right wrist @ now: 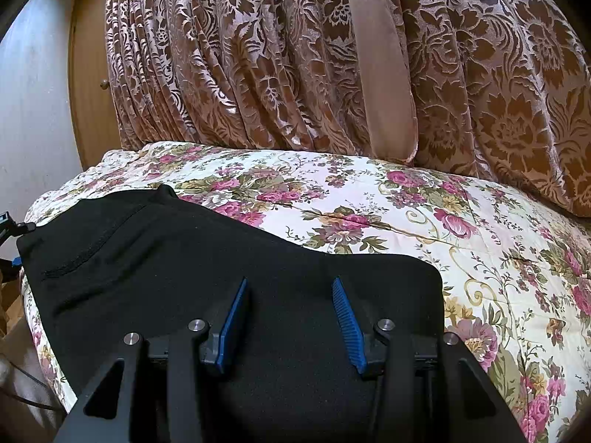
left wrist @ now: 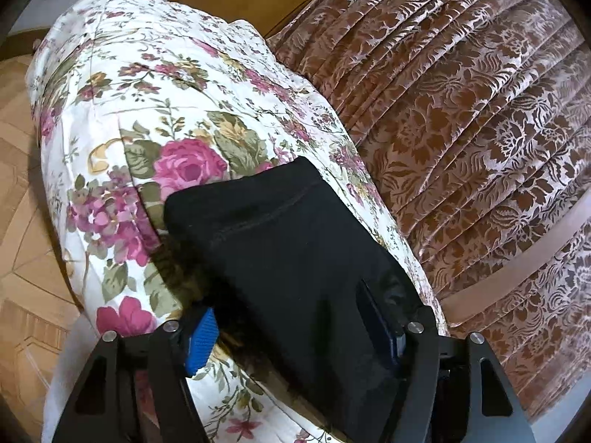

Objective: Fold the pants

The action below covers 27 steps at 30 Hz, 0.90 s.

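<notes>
The black pants [left wrist: 280, 243] lie folded on a floral quilt [left wrist: 155, 118]; they also show in the right wrist view [right wrist: 192, 258]. My left gripper [left wrist: 291, 317] is open, its blue-padded fingers [left wrist: 201, 339] standing on either side of the near end of the pants without pinching them. My right gripper [right wrist: 291, 295] is open and empty, its blue pads [right wrist: 347, 325] hovering just over the black fabric. The left gripper's tip [right wrist: 7, 229] shows at the far left edge of the pants in the right wrist view.
A brown and pink patterned curtain [right wrist: 295, 55] hangs right behind the quilt [right wrist: 406, 214]. A wooden cabinet door [right wrist: 88, 92] with a knob stands at the back left. Parquet floor [left wrist: 22, 203] lies beside the bed.
</notes>
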Each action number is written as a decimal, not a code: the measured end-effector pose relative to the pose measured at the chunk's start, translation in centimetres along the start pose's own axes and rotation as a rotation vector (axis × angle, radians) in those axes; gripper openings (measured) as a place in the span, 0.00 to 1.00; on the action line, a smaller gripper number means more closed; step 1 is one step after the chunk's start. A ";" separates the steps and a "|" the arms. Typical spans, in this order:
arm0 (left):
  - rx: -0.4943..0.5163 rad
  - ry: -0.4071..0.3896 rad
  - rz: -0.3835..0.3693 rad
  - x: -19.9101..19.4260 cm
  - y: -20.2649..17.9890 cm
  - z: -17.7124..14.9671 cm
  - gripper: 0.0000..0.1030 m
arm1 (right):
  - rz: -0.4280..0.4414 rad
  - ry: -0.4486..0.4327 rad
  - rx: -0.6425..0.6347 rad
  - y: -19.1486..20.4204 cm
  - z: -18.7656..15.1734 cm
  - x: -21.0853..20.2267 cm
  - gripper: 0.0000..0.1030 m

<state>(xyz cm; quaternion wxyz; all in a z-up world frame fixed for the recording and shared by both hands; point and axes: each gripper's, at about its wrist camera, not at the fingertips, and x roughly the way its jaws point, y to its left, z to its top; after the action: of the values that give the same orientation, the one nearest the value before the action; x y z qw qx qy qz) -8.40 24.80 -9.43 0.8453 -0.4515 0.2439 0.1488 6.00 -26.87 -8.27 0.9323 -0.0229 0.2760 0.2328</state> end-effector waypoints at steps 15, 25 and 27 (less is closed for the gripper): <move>-0.132 0.053 -0.100 1.2 1.1 1.6 0.15 | -0.001 -0.003 0.000 0.0 -0.1 0.0 0.47; 0.330 -0.039 -0.253 -2.0 -12.8 1.0 0.13 | -0.014 -0.003 -0.003 0.2 0.0 0.0 0.47; 0.387 -0.027 -0.321 -2.2 -15.2 0.3 0.13 | -0.012 -0.004 -0.001 0.2 0.0 0.0 0.47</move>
<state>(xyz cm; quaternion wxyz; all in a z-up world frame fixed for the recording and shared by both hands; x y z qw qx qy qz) -2.98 16.69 2.45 0.9320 -0.3124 0.1814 -0.0307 5.90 -26.64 -8.31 0.9342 -0.0249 0.2739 0.2272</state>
